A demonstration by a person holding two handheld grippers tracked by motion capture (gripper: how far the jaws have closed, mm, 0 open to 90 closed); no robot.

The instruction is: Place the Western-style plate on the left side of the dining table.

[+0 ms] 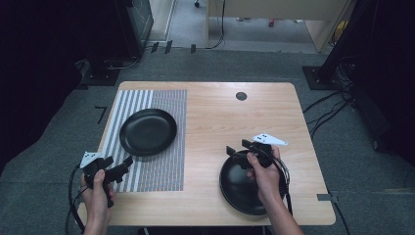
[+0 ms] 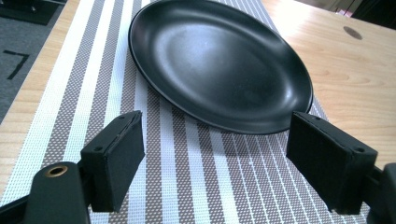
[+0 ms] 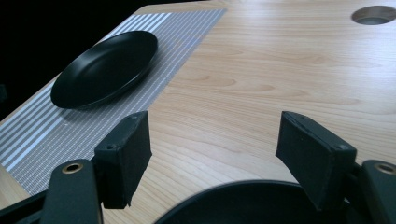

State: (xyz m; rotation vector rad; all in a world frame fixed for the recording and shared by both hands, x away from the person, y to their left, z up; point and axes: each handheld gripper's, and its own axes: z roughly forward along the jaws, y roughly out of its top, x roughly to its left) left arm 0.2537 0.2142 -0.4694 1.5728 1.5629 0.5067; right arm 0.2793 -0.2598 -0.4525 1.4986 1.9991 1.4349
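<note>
A black plate [image 1: 148, 132] [image 2: 219, 65] [image 3: 105, 67] lies on a striped placemat [image 1: 166, 161] [image 2: 187, 177] [image 3: 60, 135] on the left half of the wooden table. My left gripper [image 1: 125, 165] [image 2: 217, 140] hovers over the mat just short of the plate's near rim, jaws open and nothing between them. A second black dish [image 1: 240, 188] [image 3: 243, 205] sits near the front right edge. My right gripper [image 1: 238, 148] [image 3: 215, 135] is above its far rim, pointing across the table, open and holding nothing.
A round cable hole [image 1: 241, 96] [image 3: 373, 14] sits in the table [image 1: 220, 117] near its far edge. Bare wood lies between the mat and the right-hand dish. Cables [image 1: 328, 112] and dark stands [image 1: 323, 73] are on the carpet around the table.
</note>
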